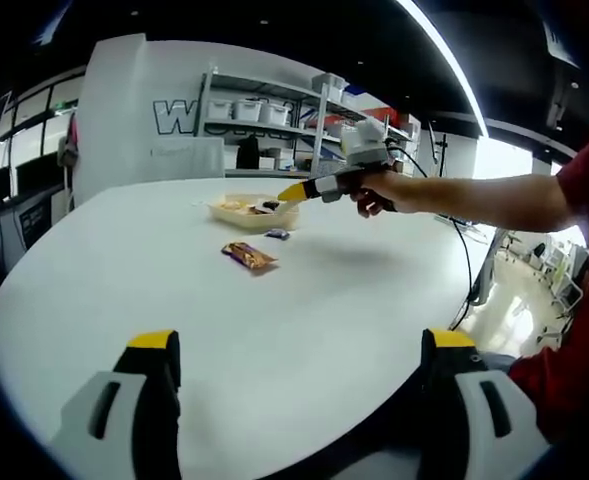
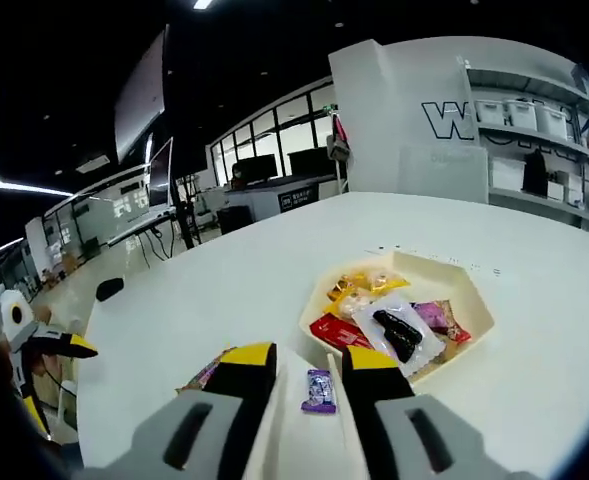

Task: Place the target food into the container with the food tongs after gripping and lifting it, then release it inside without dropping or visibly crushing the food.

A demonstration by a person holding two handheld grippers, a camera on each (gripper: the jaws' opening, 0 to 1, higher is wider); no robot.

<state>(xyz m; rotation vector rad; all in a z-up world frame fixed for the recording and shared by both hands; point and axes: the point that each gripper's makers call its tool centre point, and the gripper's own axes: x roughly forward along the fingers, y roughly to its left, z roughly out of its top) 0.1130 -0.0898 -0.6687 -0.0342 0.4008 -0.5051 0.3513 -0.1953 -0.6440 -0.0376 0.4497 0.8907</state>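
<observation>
**Right gripper poised over a small purple-wrapped sweet beside the snack tray**

The right gripper (image 2: 309,372) stands with its yellow-tipped jaws parted and nothing between them but the view down to a small purple-wrapped sweet (image 2: 320,391), which lies flat on the white surface (image 2: 224,270) just short of the tray; the jaws do not touch it. This sweet looks the likely target, though the task names no particular food; it should be very light, its glossy film wrapper slippery and crinkly, its filling small and possibly soft; a gentle pinch across the plump middle, rather than the thin twisted ends, seems safest against slipping or crushing. To the left of the jaws lies an orange-brown snack bar (image 2: 199,376), partly hidden, flat and foil-wrapped. Beyond sits the container (image 2: 474,300), a shallow cream tray with angled sides, rigid-looking and smooth, already holding a red packet, yellow-wrapped pieces, a clear packet with something dark, and a pink wrapper.

The left gripper (image 1: 299,375) hangs wide open and empty over the near surface, well apart from the food; in its view a person's hand (image 1: 384,190) holds the right gripper beside the tray.
</observation>
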